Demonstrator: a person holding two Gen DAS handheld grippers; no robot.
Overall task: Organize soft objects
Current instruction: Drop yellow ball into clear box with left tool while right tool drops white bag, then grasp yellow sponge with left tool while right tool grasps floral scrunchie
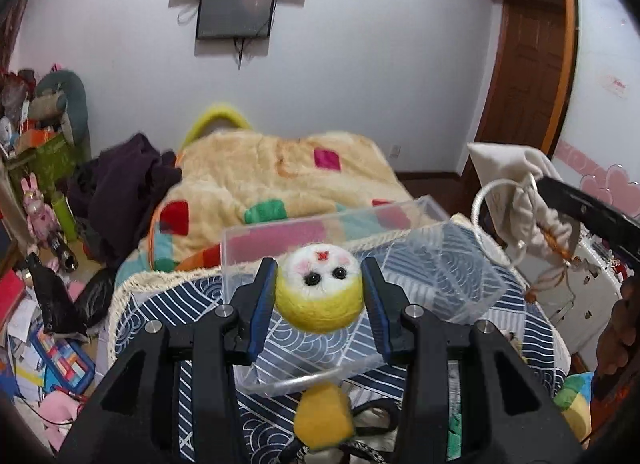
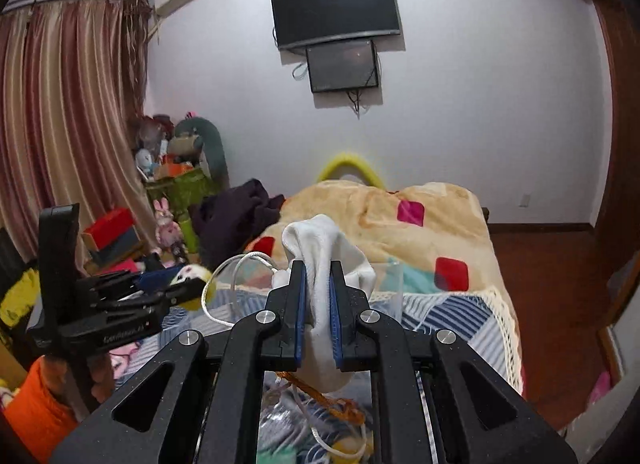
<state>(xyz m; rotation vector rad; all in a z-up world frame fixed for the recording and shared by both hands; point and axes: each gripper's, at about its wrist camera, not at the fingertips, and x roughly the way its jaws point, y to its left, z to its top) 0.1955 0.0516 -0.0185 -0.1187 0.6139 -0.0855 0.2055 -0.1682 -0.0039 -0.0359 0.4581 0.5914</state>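
Left wrist view: left gripper [image 1: 319, 296] is clamping a felt ball toy [image 1: 319, 288] between its blue pads [image 1: 262, 304]. The toy has a yellow body and a white face with two black eyes, pink cheeks and a red mark on top. It is hanging above the clear plastic box [image 1: 460, 264], over the box's near left part. The box is sitting on the blue-and-white patterned cloth [image 1: 160, 316] on the bed, and nothing is showing inside it; the cloth pattern is showing through its walls. A yellow felt piece [image 1: 324, 416] is lying just below the box's near edge. At the right edge, the right gripper is holding a white drawstring pouch [image 1: 516, 192] up in the air.

Right wrist view: right gripper [image 2: 319, 300] is closed tight on the pouch [image 2: 320, 264], fabric bunching above the pads, white cord [image 2: 232, 276] looping left, orange tassel [image 2: 320, 396] dangling below. Pouch contents: cannot tell. Left gripper [image 2: 188, 288] is at the left with the toy [image 2: 196, 276].
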